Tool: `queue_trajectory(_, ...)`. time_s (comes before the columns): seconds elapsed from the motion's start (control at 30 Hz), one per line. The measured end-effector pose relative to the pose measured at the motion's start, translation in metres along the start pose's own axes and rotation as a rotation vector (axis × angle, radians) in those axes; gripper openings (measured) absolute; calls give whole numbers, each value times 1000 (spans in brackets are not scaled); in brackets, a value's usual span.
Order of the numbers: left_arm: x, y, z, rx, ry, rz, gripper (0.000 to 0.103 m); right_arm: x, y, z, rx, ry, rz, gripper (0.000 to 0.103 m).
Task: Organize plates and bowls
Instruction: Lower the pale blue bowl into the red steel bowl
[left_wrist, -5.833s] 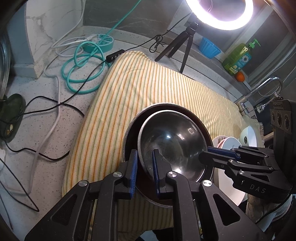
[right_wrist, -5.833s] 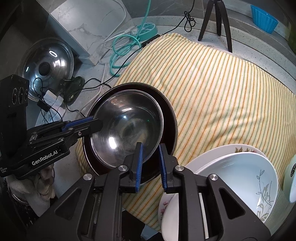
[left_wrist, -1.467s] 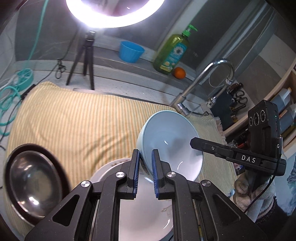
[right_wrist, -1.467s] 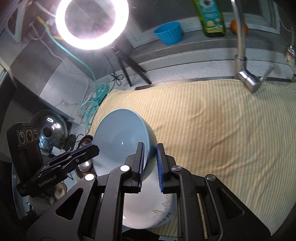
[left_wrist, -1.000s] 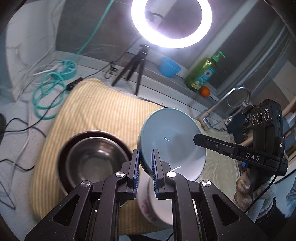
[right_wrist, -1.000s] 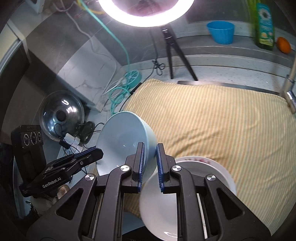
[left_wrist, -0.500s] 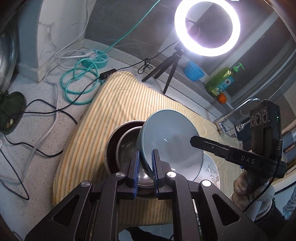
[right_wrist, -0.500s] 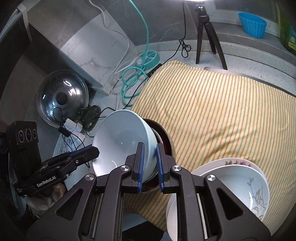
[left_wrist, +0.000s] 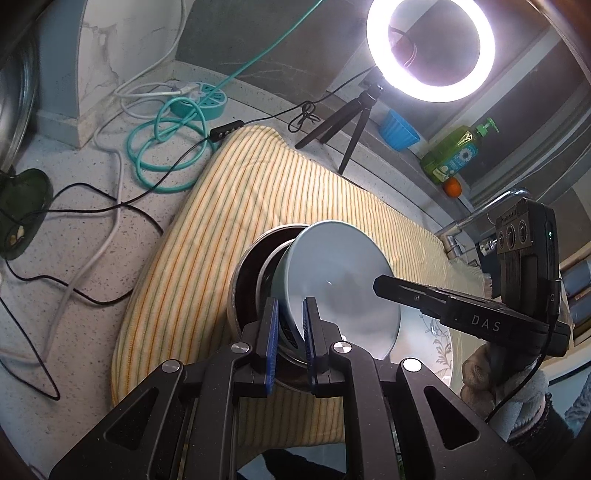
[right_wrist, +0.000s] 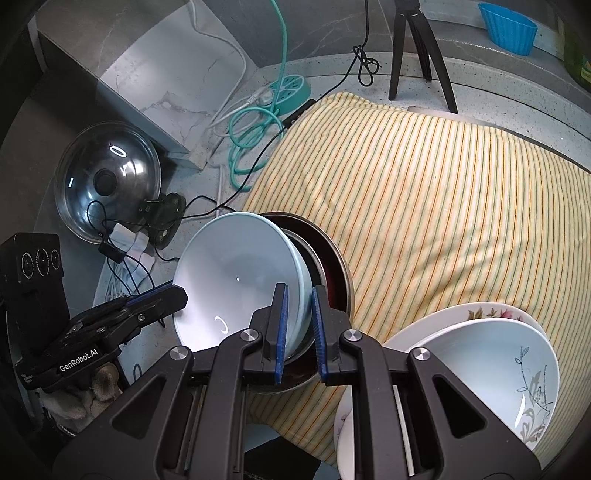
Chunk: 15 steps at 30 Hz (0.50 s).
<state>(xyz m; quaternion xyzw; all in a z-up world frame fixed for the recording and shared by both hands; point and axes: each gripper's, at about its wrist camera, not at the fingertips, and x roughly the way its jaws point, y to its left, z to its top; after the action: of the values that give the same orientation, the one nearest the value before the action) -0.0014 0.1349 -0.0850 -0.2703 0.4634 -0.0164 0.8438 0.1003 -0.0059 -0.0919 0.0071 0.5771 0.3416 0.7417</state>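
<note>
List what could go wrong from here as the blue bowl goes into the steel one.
1. The blue bowl is held only by thin pinches on opposite rim edges, left gripper and right gripper; uneven release could tip it.
2. It hangs tilted over the steel bowl, so its rim may knock the metal.
3. The stack sits near the striped cloth's front edge and could slide.

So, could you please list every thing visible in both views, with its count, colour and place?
Bowl: one, pale blue, held over steel bowl.
Steel bowl: one, silver, inside dark dish.
Dark dish: one, brown, on cloth.
Cloth: one, yellow striped, on counter.
White dishes: two, floral, stacked beside.
Ring light: one, on black tripod.
Cup: one, blue, ledge.
Soap bottle: one, green, ledge.
Lid: one, steel, counter.
Left gripper, right gripper: black, clamping bowl rim.
</note>
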Motion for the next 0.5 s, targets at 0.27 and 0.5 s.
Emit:
queue_trajectory(0.27, 4, 3, 0, -1, 11, 6, 11, 10, -1, -1, -6, 21, -15, 13)
queue_trajectory(0.5, 7, 2, 2, -3, 14, 15, 11, 13, -1, -1, -17, 28, -26, 15)
